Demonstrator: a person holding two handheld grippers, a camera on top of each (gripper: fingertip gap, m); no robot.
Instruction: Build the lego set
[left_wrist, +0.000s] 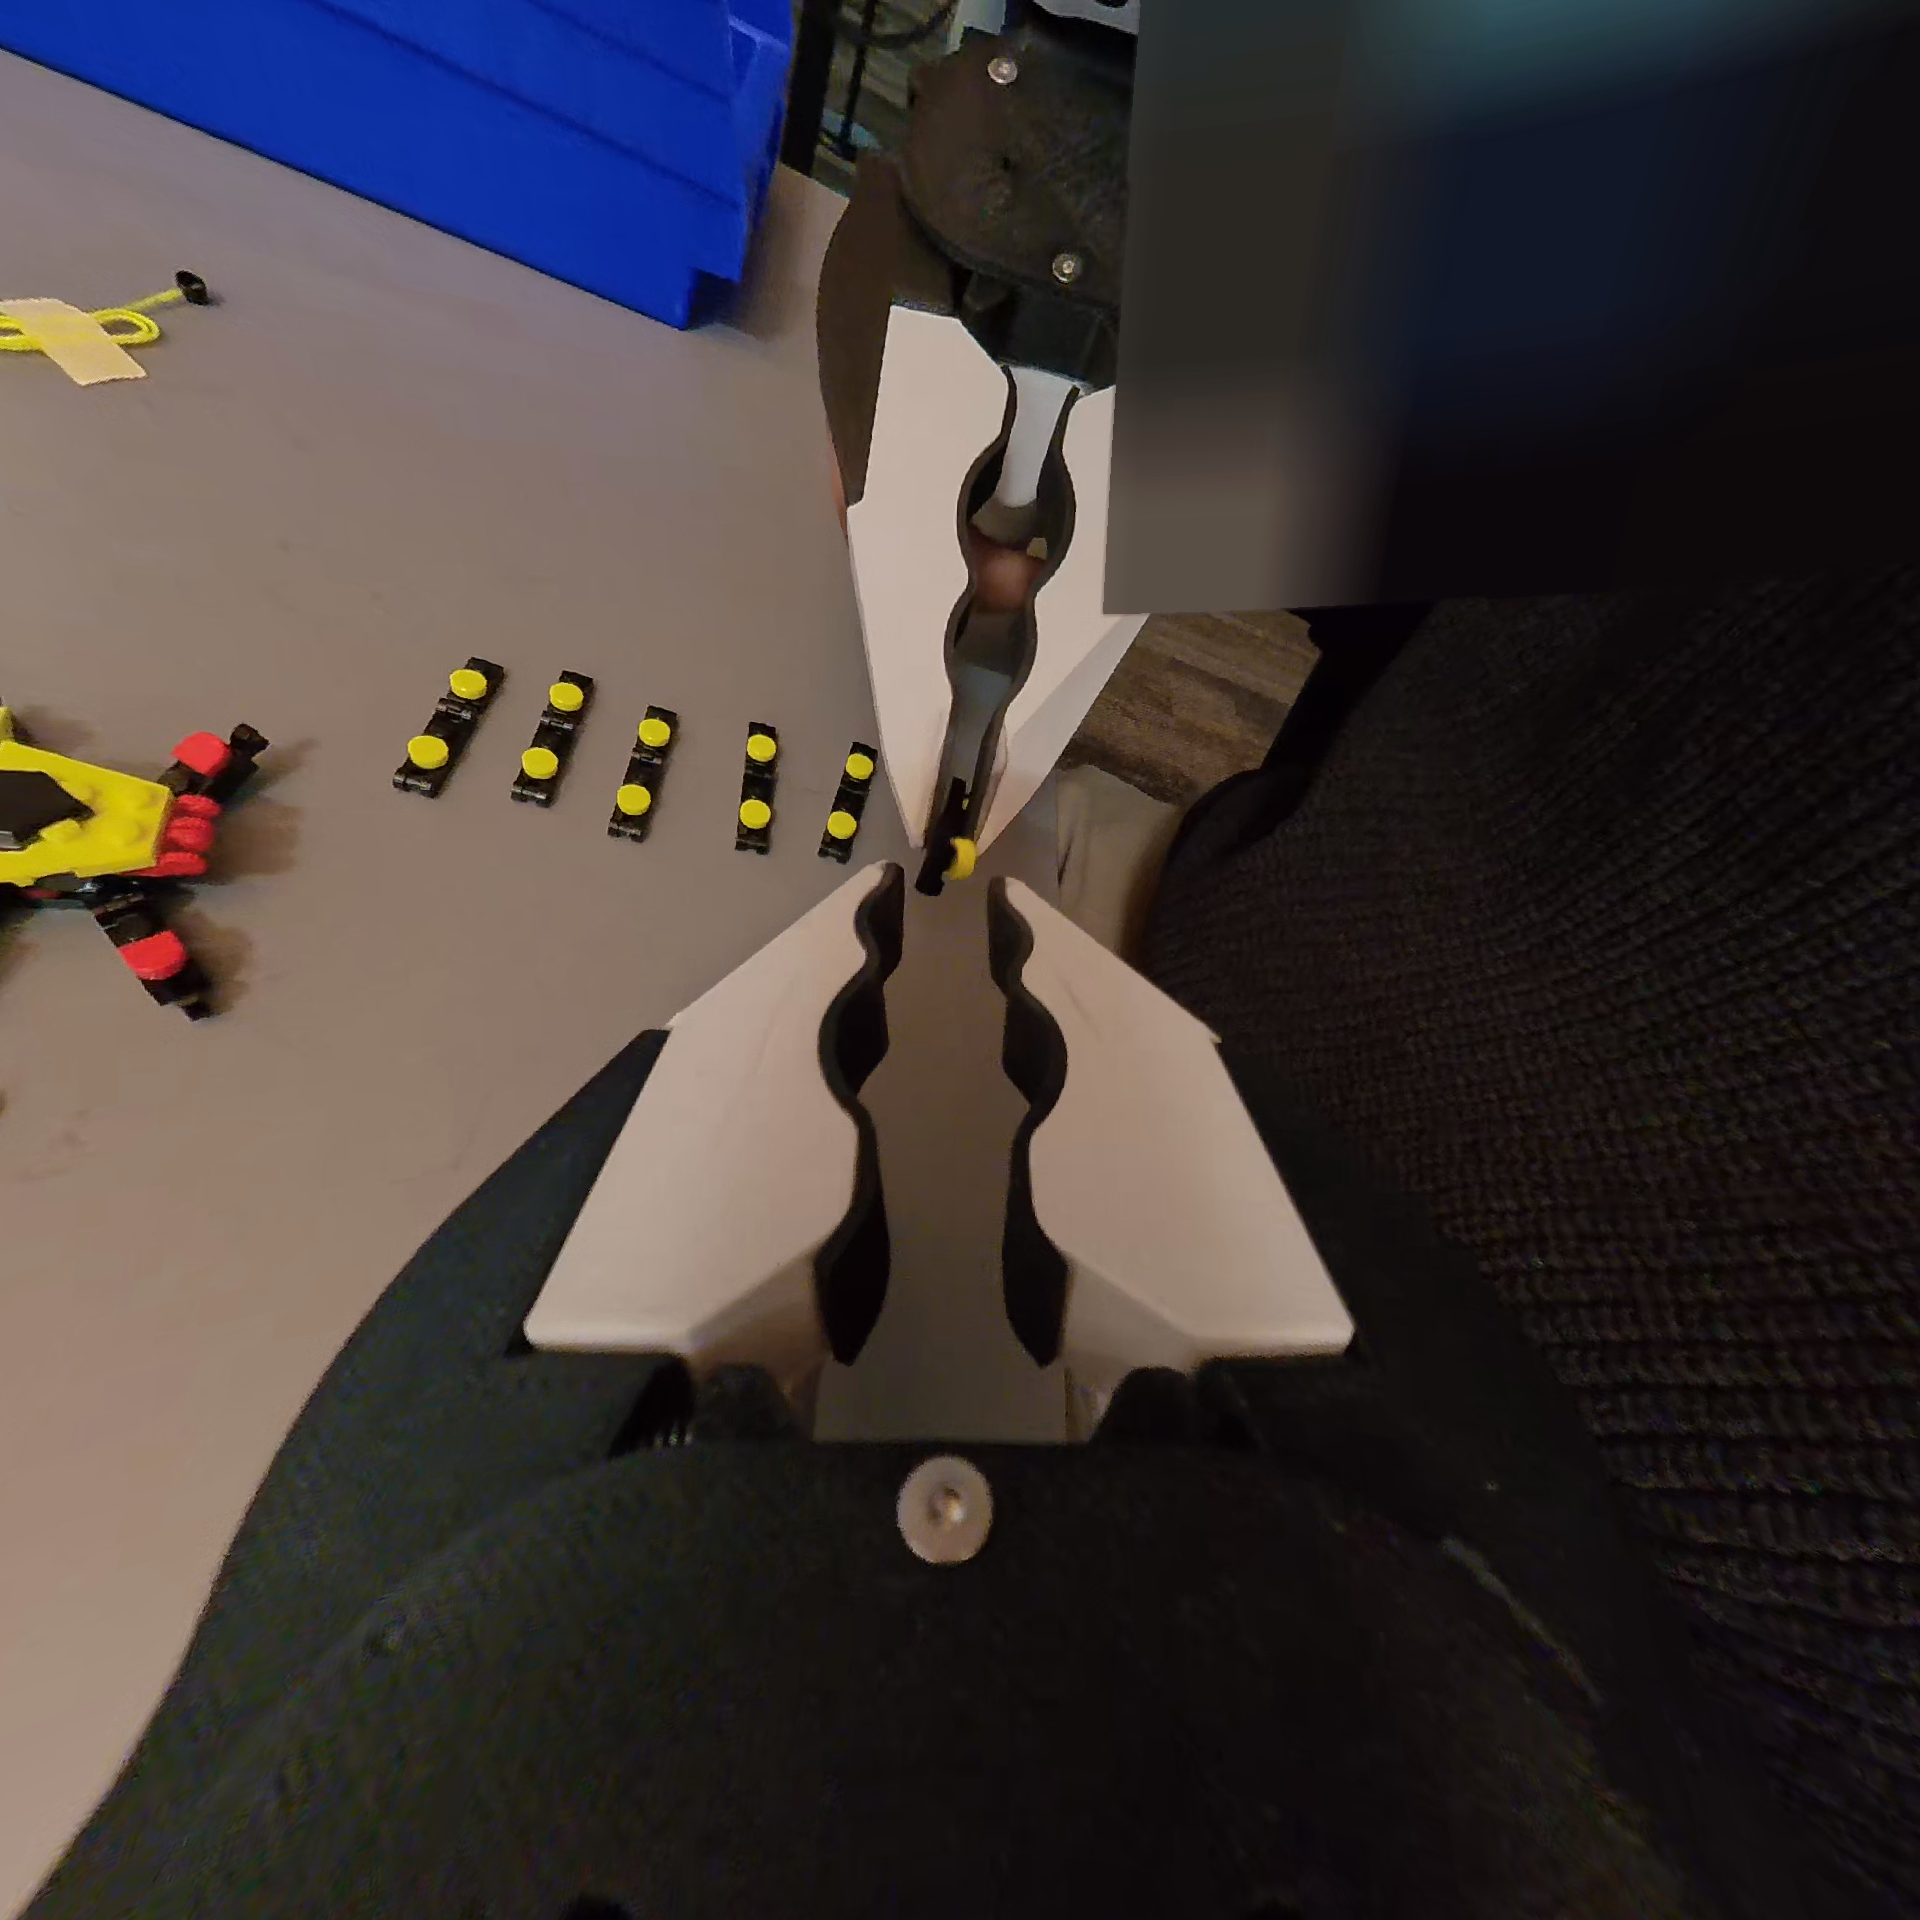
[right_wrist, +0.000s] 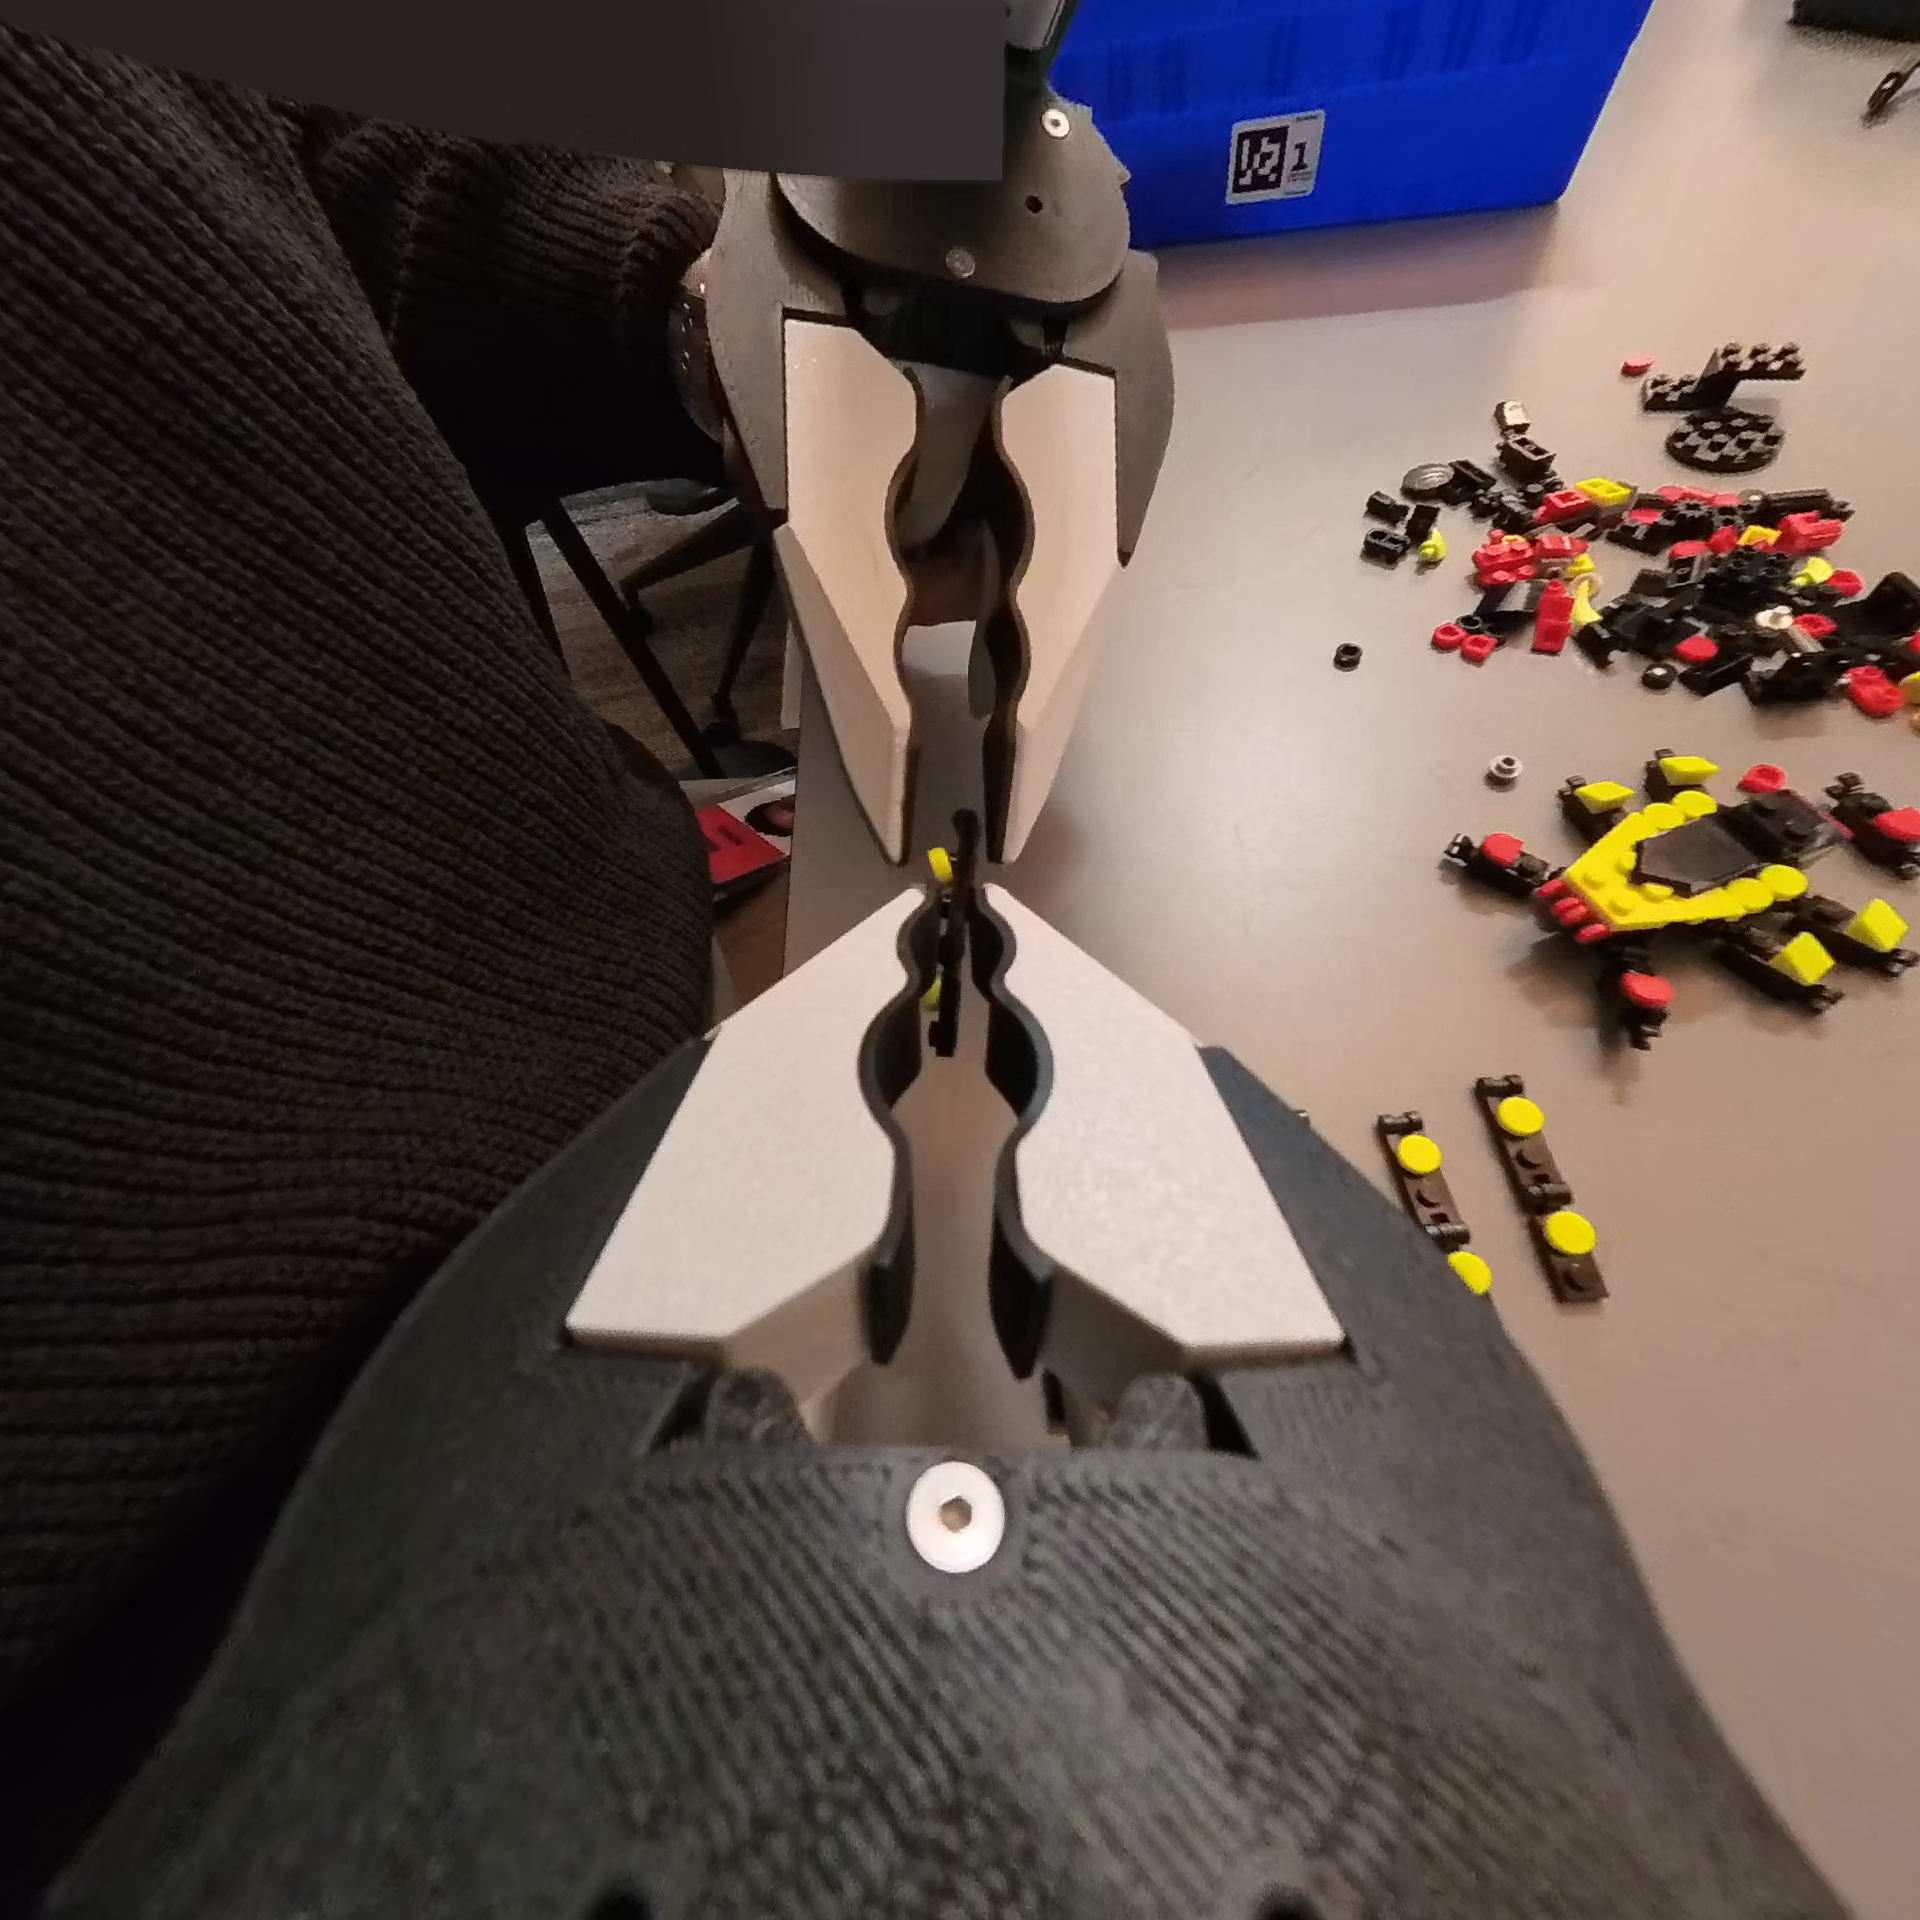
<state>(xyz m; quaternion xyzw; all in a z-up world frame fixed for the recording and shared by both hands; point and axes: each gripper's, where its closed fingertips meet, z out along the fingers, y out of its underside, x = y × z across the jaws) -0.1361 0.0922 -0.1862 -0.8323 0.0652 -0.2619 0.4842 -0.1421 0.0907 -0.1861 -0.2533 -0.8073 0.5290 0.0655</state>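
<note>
Jaws: your right gripper (right_wrist: 943, 904) pinches a black strip with yellow studs (right_wrist: 948, 935) edge-on, presented tip-to-tip so your parted, empty left gripper (left_wrist: 940, 883) can take it.

Flat grey surface (left_wrist: 436, 499), smooth and a little scuffed, looking warm beige in the right wrist view (right_wrist: 1299, 935) under soft light from above. Big blue plastic bin (left_wrist: 582, 145) at the far edge of the surface, with a small black-and-white sticker (right_wrist: 1276, 156) on its side. Past the near edge, down low, dark speckled carpet floor (left_wrist: 1195, 675). Thin black chair legs (right_wrist: 665, 623) standing on that floor. Red and white paper (right_wrist: 743, 831) lying on the floor just below the surface's edge. Dim and dark beyond the bin, with black cables (left_wrist: 862, 62) hanging there.
</note>
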